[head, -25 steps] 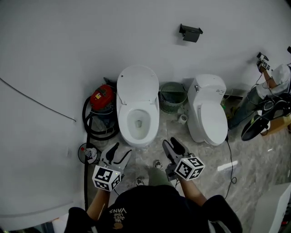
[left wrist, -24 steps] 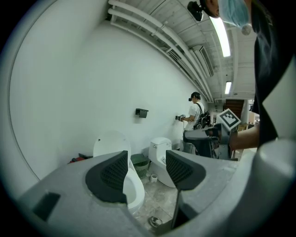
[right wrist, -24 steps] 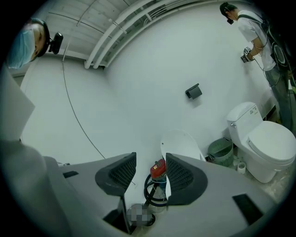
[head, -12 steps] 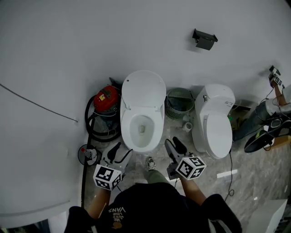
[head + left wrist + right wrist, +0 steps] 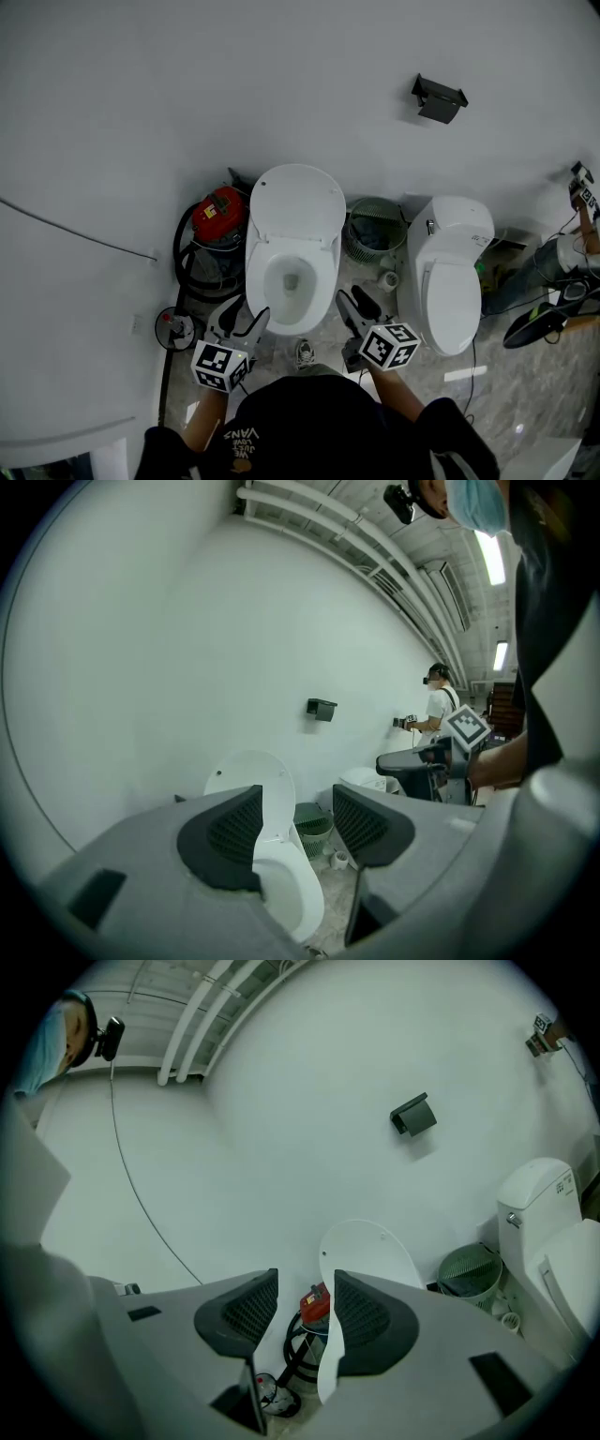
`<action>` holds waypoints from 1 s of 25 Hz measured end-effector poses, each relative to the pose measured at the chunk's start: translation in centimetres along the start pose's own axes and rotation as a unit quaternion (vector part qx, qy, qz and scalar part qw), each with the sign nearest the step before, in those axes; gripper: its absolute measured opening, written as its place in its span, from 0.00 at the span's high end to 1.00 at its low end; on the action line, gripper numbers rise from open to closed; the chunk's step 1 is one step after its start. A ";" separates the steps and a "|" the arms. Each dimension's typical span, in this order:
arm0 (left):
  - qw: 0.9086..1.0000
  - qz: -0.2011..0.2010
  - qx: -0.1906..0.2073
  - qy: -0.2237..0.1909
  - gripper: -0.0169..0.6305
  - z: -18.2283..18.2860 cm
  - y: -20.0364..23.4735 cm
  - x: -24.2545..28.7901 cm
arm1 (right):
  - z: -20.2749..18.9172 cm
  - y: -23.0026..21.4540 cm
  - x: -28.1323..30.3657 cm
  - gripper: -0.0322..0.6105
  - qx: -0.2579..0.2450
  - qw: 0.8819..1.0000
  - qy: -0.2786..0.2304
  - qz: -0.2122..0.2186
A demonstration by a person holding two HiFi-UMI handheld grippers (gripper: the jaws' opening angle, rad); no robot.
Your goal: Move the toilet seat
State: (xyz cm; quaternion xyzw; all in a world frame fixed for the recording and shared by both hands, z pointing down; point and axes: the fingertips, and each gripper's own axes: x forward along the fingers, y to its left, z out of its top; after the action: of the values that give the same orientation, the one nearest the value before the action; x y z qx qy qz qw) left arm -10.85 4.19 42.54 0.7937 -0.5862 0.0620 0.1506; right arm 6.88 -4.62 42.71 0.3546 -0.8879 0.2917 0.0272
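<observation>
Toilet seat (image 5: 295,204) is white, on the left of two toilets: its oval lid stands upright against the wall over the open bowl (image 5: 289,281). We can't tell if the ring is up with the lid or down on the rim. Left hand-held gripper (image 5: 246,317) and right hand-held gripper (image 5: 356,305) are both released, jaws apart with nothing between the pads. Each sits near the bowl's front edge, one to each side, not touching it. Head view alone gives us the layout: the second toilet (image 5: 455,272) has its lid down, and the grey marble floor (image 5: 525,375) is visible. Left gripper view frames the lid between its jaws and also picks up the other gripper's marker cube (image 5: 466,726) and a person (image 5: 437,705) far along the wall. Right gripper view shows the lid edge-on behind its right pad, with the red vacuum (image 5: 317,1305) in the gap. Clearance is tight at the sides. The vacuum and its black hose (image 5: 192,267) are just beside the bowl on the left, and a green basket (image 5: 375,225) is wedged between the two toilets. The lid's back is at the wall, so the only room is toward us.
</observation>
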 end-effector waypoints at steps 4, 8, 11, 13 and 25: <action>1.000 0.011 -0.011 0.012 0.62 -0.3 0.6 2.5 | 0.7 -2.0 1.7 0.68 0.003 1.000 0.013 0.003; 0.999 0.019 -0.023 0.017 0.62 -1.2 0.8 4.4 | 0.5 -3.5 2.5 0.68 0.005 1.000 0.025 0.008; 0.999 0.012 -0.031 0.004 0.62 -1.1 0.9 5.9 | 0.1 -4.6 2.9 0.69 0.011 1.000 0.028 -0.002; 0.999 0.004 -0.034 0.008 0.62 -1.4 1.2 6.6 | -0.5 -5.1 3.0 0.69 0.019 0.999 0.030 -0.011; 0.996 -0.050 -0.025 0.072 0.62 -4.1 6.7 8.9 | -3.6 -7.5 4.2 0.71 0.063 0.991 0.009 -0.121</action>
State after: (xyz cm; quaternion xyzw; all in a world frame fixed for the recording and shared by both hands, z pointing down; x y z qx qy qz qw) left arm -14.14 -4.43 49.95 0.8115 -0.5345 0.0965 0.2154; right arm 8.02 -9.54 50.52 0.4576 -0.8184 0.3443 0.0476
